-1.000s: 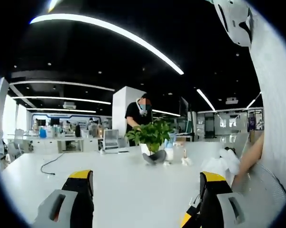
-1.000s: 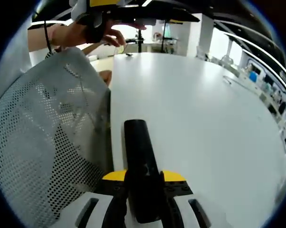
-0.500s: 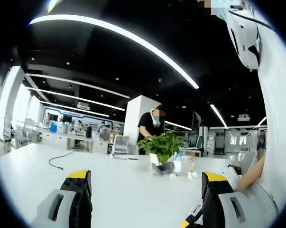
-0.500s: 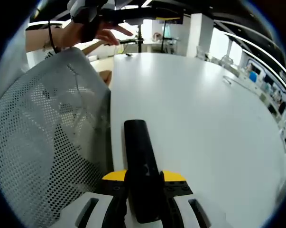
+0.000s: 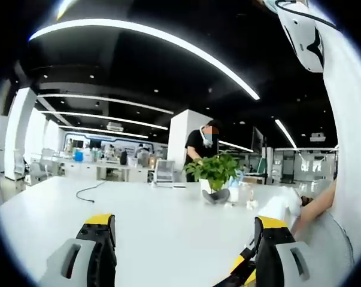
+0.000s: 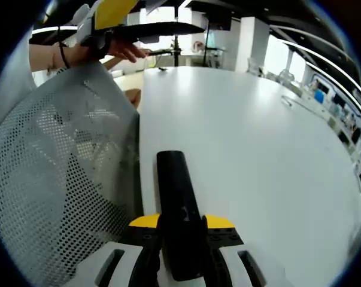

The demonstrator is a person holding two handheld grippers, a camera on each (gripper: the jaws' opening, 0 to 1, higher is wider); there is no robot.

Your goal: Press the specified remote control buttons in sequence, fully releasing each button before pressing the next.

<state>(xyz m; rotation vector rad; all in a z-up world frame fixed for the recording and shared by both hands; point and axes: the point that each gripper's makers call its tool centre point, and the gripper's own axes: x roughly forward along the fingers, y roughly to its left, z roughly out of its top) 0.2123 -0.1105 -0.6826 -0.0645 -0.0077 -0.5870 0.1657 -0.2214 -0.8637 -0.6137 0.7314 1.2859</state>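
Observation:
A black remote control (image 6: pixel 176 203) lies lengthwise between the jaws of my right gripper (image 6: pixel 181 230), which is shut on its near end. The remote points out over the white table (image 6: pixel 258 143), close to its left edge. My left gripper (image 5: pixel 183 239) is held up above the table, open, with nothing between its yellow-tipped black fingers (image 5: pixel 100 239). In the right gripper view, a hand (image 6: pixel 117 51) at the top left holds the yellow housing (image 6: pixel 111 12) of the left gripper above the table's far end.
A grey mesh chair back (image 6: pixel 54 179) stands against the table's left edge. A potted plant (image 5: pixel 215 170) with small items around it sits far across the table, and a person (image 5: pixel 204 146) stands behind it. A dark cable (image 5: pixel 87 192) lies further left. A white sleeve (image 5: pixel 348 149) is at the right.
The left gripper view has swung, so the plant and person sit further right and the room looks lower. In the right gripper view the hand-held left gripper has tilted. The right gripper and remote are still.

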